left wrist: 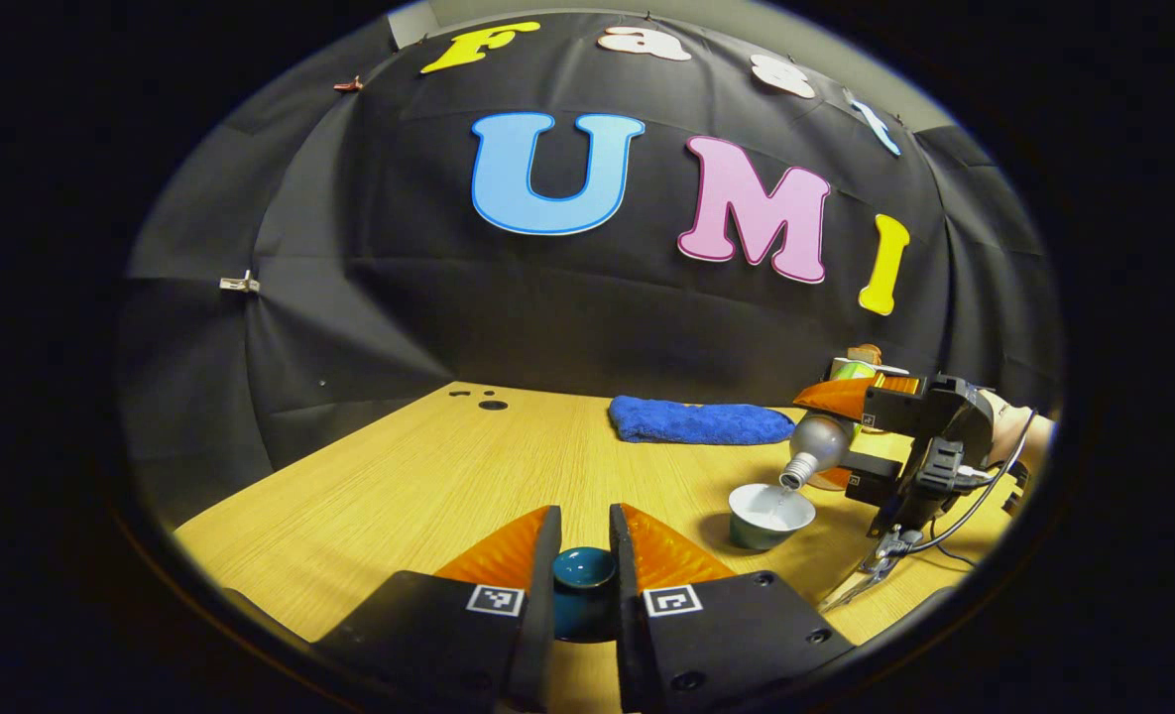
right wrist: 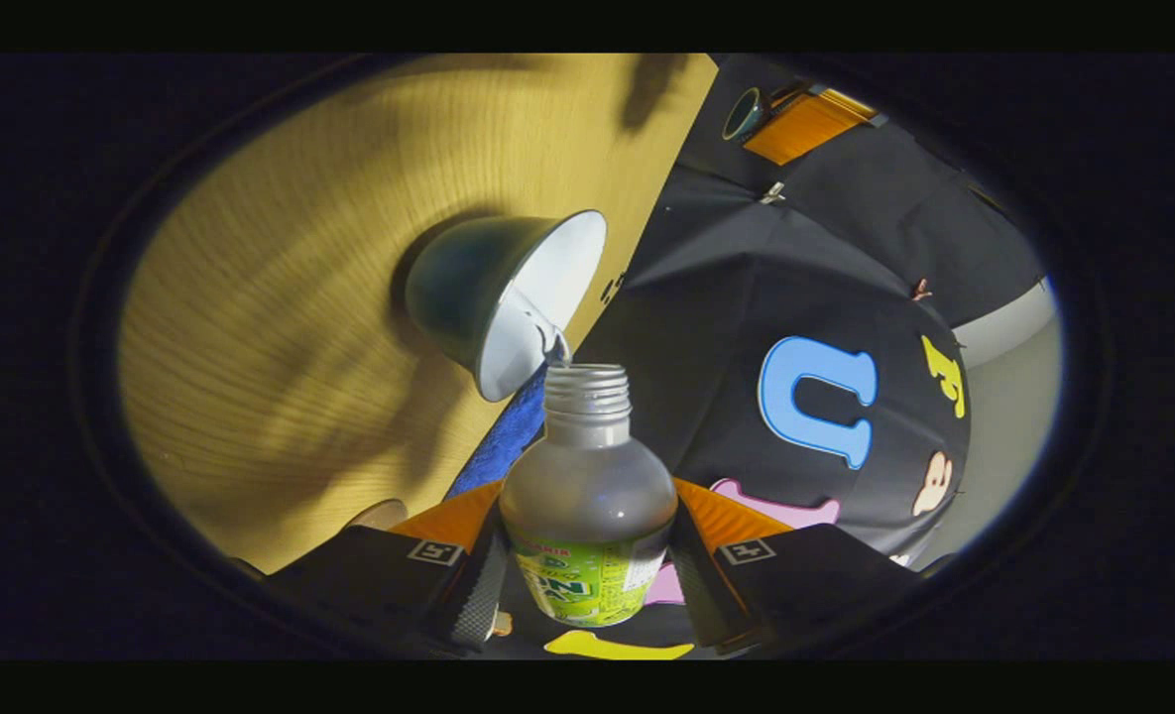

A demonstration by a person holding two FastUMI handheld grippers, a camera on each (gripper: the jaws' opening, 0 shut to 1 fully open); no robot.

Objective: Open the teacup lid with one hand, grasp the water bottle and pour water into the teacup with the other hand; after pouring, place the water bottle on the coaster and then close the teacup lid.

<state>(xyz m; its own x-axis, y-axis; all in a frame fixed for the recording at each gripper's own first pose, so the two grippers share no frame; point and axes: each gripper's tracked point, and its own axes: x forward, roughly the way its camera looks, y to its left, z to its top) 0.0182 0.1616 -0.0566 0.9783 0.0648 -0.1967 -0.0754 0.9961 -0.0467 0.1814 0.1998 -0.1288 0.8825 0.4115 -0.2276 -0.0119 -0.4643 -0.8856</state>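
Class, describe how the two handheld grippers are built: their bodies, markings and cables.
The left gripper has a black body with two square black-and-white coded tags. The right gripper carries the same tags; from the left gripper view its blocky black body trails a thin black cable.

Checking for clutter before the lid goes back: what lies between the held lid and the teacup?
Bare wooden table, in the left gripper view; the left gripper holds the lid, the teacup stands apart.

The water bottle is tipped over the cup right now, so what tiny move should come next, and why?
Probably hold the tilt briefly, then tip the water bottle upright. Its open neck sits at the teacup rim with a thin stream running in. The right gripper clamps the bottle, and the left gripper holds the lid aside.
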